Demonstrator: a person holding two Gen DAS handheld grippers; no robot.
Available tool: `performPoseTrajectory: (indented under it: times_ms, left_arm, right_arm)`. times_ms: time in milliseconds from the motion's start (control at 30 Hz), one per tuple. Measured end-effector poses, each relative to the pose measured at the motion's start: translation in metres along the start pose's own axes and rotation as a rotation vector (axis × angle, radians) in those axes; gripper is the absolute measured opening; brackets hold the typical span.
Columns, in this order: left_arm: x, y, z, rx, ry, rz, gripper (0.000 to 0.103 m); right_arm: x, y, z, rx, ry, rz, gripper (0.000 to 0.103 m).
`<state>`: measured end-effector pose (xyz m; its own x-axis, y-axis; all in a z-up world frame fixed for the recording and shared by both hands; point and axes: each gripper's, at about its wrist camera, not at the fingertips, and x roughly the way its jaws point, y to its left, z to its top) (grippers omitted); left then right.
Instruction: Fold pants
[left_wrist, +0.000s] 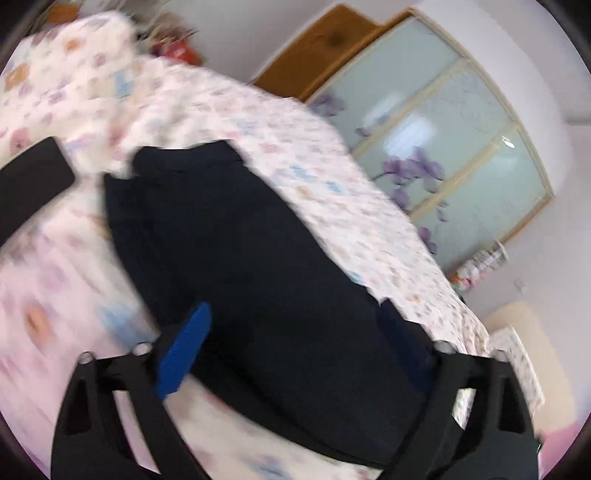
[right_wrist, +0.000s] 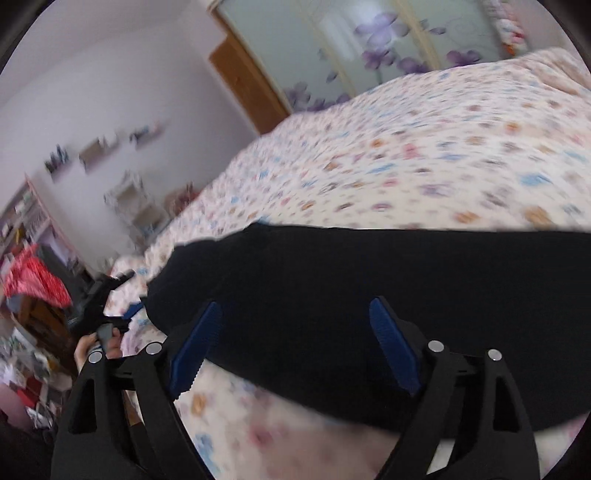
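Dark navy fabric pants (left_wrist: 258, 266) lie spread on the bed with a white floral-print cover (left_wrist: 280, 125), forming a long dark band across the mattress in the right wrist view (right_wrist: 369, 288). Both views are blurred.

In the left wrist view the left gripper (left_wrist: 291, 332) hovers over the pants with its black fingers spread wide — the blue pad (left_wrist: 183, 350) of one finger shows plainly, while the other pad is dark against the cloth and hard to make out. Nothing is pinched between them; the pants lie beneath the gap.

The right gripper (right_wrist: 295, 343) also stands with its fingers well apart, both ribbed blue pads (right_wrist: 393, 347) clear of the fabric, the pants' near edge lying under and between them without being clamped.

At the left edge of the right wrist view a person's hand (right_wrist: 92, 347) holds the other black gripper beside the end of the pants. Behind the bed stand a frosted-glass wardrobe with purple flower decals (left_wrist: 436, 155) and a brown wooden door (right_wrist: 247, 81); cluttered shelves (right_wrist: 26, 229) line the far wall.
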<state>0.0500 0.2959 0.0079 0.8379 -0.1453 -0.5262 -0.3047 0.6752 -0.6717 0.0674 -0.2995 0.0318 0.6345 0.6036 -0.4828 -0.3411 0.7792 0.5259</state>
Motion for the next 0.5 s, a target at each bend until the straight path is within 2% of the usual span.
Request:
performPoseTrajectory:
  times_ms: [67, 133, 167, 233, 367, 433, 467, 500]
  left_arm:
    - [0.008, 0.023, 0.013, -0.07, 0.051, -0.029, 0.086]
    - [0.015, 0.033, 0.016, -0.11, 0.095, -0.068, 0.086]
    - [0.019, 0.034, 0.017, -0.109, 0.113, -0.072, 0.087]
    - [0.023, 0.031, 0.019, -0.101, 0.122, -0.061, 0.087]
    - [0.037, 0.029, 0.03, -0.123, 0.126, -0.07, 0.086]
    - [0.044, 0.037, 0.039, -0.159, 0.126, -0.058, 0.076]
    - [0.047, 0.042, 0.043, -0.185, 0.125, -0.037, 0.061]
    - [0.051, 0.046, 0.046, -0.202, 0.124, -0.017, 0.036]
  right_arm:
    - [-0.012, -0.018, -0.005, 0.079, -0.052, 0.005, 0.086]
    - [-0.012, -0.026, 0.001, 0.139, -0.034, 0.065, 0.086]
    - [-0.013, -0.023, 0.004, 0.127, -0.044, 0.087, 0.086]
    - [-0.014, -0.017, 0.004, 0.084, -0.059, 0.076, 0.086]
    - [-0.005, -0.011, 0.001, 0.058, -0.009, 0.094, 0.086]
    - [0.0, -0.008, -0.001, 0.047, 0.003, 0.084, 0.086]
    - [0.0, -0.007, -0.001, 0.043, 0.005, 0.084, 0.086]
    - [0.0, -0.006, -0.002, 0.041, 0.004, 0.086, 0.086]
